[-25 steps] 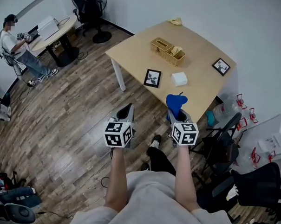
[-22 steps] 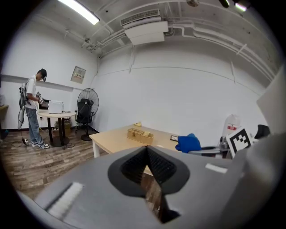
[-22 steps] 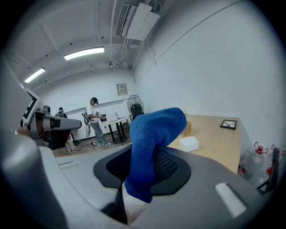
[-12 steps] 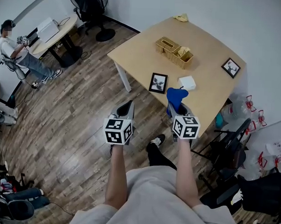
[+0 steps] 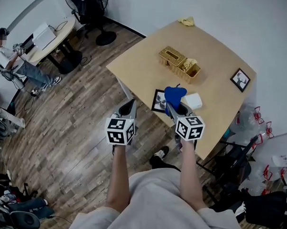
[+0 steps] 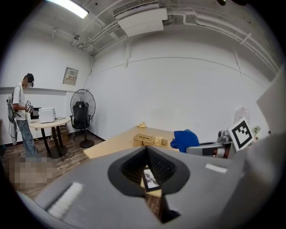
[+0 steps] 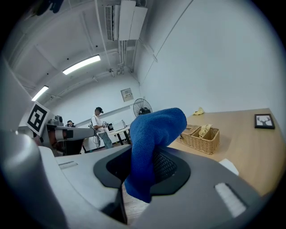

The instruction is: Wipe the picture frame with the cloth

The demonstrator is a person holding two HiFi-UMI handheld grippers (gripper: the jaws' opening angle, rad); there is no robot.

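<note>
A black picture frame [image 5: 158, 100] lies near the front edge of the light wooden table [image 5: 141, 59]; the same frame [image 6: 151, 178] shows through the slit of my left jaws. My right gripper [image 5: 172, 108] is shut on a blue cloth [image 5: 174, 94], which hangs over the frame's right side. That blue cloth [image 7: 154, 142] rises from between the jaws in the right gripper view. My left gripper [image 5: 128, 105] is shut and holds nothing, over the floor just left of the table's edge. A second small frame [image 5: 240, 79] lies at the table's far right.
A wicker basket [image 5: 179, 64] stands mid-table, a white block [image 5: 193, 100] lies right of the cloth, and a yellow rag [image 5: 187, 21] sits at the far edge. Black chairs [image 5: 234, 160] stand right of the table. A person [image 5: 15, 63] sits at a round table far left, near a fan [image 5: 89, 5].
Both grippers have come closer to the table. The right gripper with the blue cloth has moved from beside the white block to over the front frame's right side.
</note>
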